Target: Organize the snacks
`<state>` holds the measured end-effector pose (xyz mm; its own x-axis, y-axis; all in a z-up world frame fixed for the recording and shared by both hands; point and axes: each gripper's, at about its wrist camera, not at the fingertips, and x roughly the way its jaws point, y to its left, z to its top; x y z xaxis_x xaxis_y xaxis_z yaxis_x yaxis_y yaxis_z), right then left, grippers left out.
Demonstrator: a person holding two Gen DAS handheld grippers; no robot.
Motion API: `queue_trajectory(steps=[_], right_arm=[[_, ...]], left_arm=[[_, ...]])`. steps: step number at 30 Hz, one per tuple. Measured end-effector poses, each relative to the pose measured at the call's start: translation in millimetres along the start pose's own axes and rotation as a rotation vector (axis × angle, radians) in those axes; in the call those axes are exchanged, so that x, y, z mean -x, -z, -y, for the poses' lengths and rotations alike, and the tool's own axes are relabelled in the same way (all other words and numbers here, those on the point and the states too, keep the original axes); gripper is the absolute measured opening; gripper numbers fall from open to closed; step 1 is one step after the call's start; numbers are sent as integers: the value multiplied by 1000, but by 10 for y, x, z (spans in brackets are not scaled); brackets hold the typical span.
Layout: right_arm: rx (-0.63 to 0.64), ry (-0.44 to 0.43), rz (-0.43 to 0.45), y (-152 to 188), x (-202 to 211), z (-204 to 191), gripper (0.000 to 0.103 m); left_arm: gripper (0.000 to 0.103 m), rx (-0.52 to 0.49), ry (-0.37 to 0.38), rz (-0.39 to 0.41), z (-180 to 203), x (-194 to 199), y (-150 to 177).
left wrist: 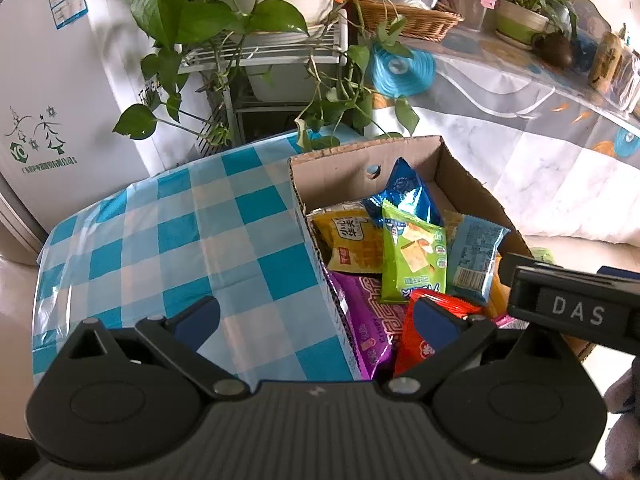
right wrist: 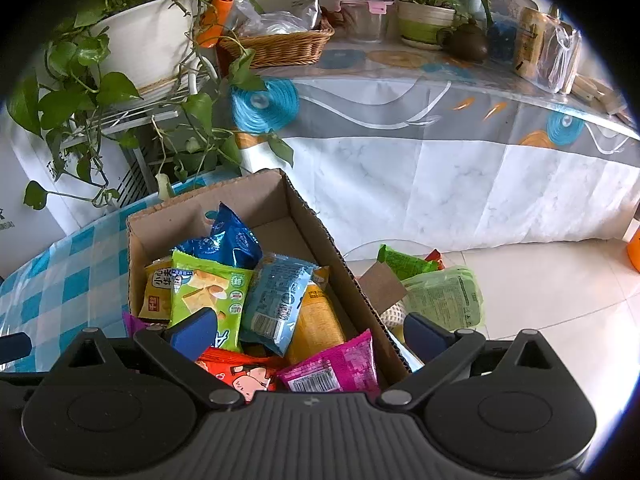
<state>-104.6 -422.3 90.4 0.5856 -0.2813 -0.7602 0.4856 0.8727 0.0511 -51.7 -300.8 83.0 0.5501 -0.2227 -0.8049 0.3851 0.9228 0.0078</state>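
An open cardboard box (left wrist: 332, 168) stands on a blue checked tablecloth (left wrist: 180, 240) and holds several snack packets. On top lie a dark blue bag (left wrist: 408, 192), a green packet (left wrist: 412, 256), a light blue packet (left wrist: 476, 256) and a yellow one (left wrist: 352, 240), with purple (left wrist: 368, 320) and red (left wrist: 420, 340) packets at the near end. My left gripper (left wrist: 316, 320) hovers open over the box's near left wall, holding nothing. My right gripper (right wrist: 310, 332) is open above the box's (right wrist: 168, 220) near end, over a magenta packet (right wrist: 332, 368) and a yellow-orange packet (right wrist: 320, 320).
Green packets (right wrist: 444, 300) lie on the tiled floor right of the box. Behind stands a long table with a draped cloth (right wrist: 440, 184), a wicker basket (right wrist: 280, 46) and pots. A trailing plant on a white rack (left wrist: 256, 52) and a white appliance (left wrist: 52, 120) stand at the left.
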Motion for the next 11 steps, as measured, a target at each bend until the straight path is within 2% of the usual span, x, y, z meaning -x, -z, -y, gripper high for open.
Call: queue_trajectory(steps=[11], right_arm=[[17, -19, -3, 1, -9, -86, 102]], left_arm=[[102, 7, 14, 10, -109, 12, 37]])
